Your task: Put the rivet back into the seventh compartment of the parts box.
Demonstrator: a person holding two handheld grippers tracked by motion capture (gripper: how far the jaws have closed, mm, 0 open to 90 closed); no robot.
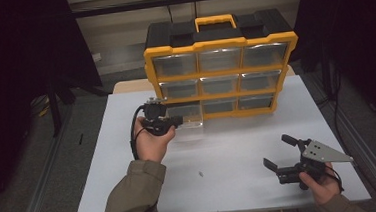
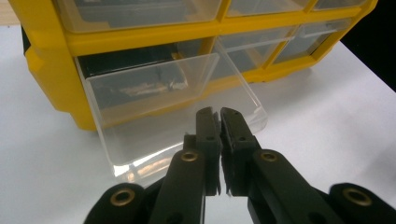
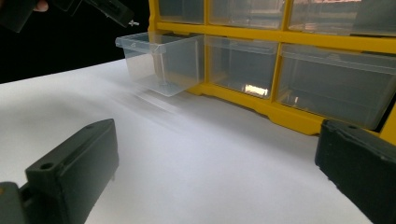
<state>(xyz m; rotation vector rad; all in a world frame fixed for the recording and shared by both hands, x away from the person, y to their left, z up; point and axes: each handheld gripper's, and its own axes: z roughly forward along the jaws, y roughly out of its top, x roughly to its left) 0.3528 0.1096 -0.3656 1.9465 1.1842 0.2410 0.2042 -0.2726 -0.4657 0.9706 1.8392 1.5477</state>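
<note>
A person seated at a white surface [image 1: 229,153] works a yellow-framed storage organizer [image 1: 221,73] that stands upright at the far side, its clear drawers in three rows under a black top and yellow carry handle [image 1: 214,21]. The bottom-left drawer [image 2: 177,112] is pulled partway out of its slot and juts toward the person, its clear floor hanging just above the surface; it looks empty. The left claw [image 2: 219,114], held in the left hand [image 1: 151,141], hovers over the drawer's front edge with its two black jaws pressed nearly together; nothing can be made out between them in the left gripper view. In the right gripper view a small pale tip shows at the end of that claw, too small to identify. The right claw [image 1: 279,152] rests low near the front right corner of the surface, well apart from the organizer, gripped by the right hand [image 1: 319,184]; its jaws stand wide apart and hold nothing. The other drawers sit closed in their compartments.
</note>
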